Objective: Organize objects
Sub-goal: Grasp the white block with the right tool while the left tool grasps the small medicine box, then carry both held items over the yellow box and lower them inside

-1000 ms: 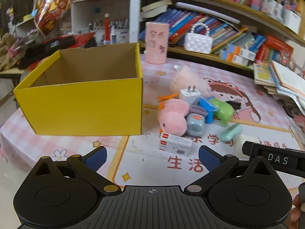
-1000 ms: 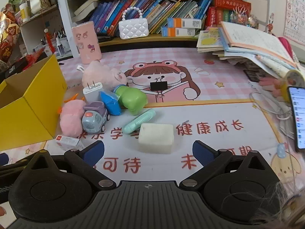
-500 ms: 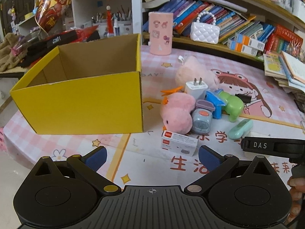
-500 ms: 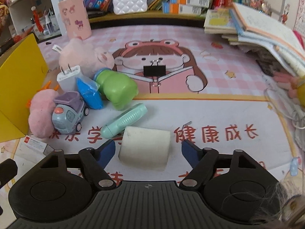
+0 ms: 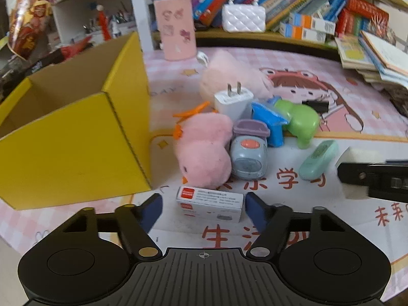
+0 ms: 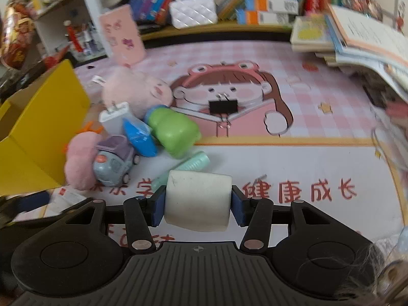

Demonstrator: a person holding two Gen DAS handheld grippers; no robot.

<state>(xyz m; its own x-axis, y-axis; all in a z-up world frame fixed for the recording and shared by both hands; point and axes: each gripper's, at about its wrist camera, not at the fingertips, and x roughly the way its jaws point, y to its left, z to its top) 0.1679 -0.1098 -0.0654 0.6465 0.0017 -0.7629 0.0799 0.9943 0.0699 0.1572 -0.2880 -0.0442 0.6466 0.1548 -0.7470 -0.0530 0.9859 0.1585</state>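
My right gripper (image 6: 197,205) is shut on a white foam block (image 6: 197,200), both pads against its sides. My left gripper (image 5: 204,210) is open, its fingers either side of a small white box with a red label (image 5: 210,204) lying on the mat. An open yellow cardboard box (image 5: 66,137) stands at the left; it also shows in the right wrist view (image 6: 38,132). Between them lies a pile: pink plush chick (image 5: 204,148), grey toy car (image 5: 248,155), white plug charger (image 5: 233,100), blue piece (image 5: 267,122), green toy (image 5: 302,122), mint tube (image 5: 318,159), pale pink plush (image 6: 135,91).
A black binder clip (image 6: 223,107) lies on the cartoon mat. A pink cup (image 5: 176,28) and a white quilted purse (image 5: 243,16) stand by the bookshelf at the back. Stacked books (image 6: 357,40) crowd the right edge. The right gripper's arm (image 5: 377,181) shows at the left view's right edge.
My right gripper moved onto the white foam block and closed on it. My left gripper moved forward and right, so the small white box now sits between its open fingers.
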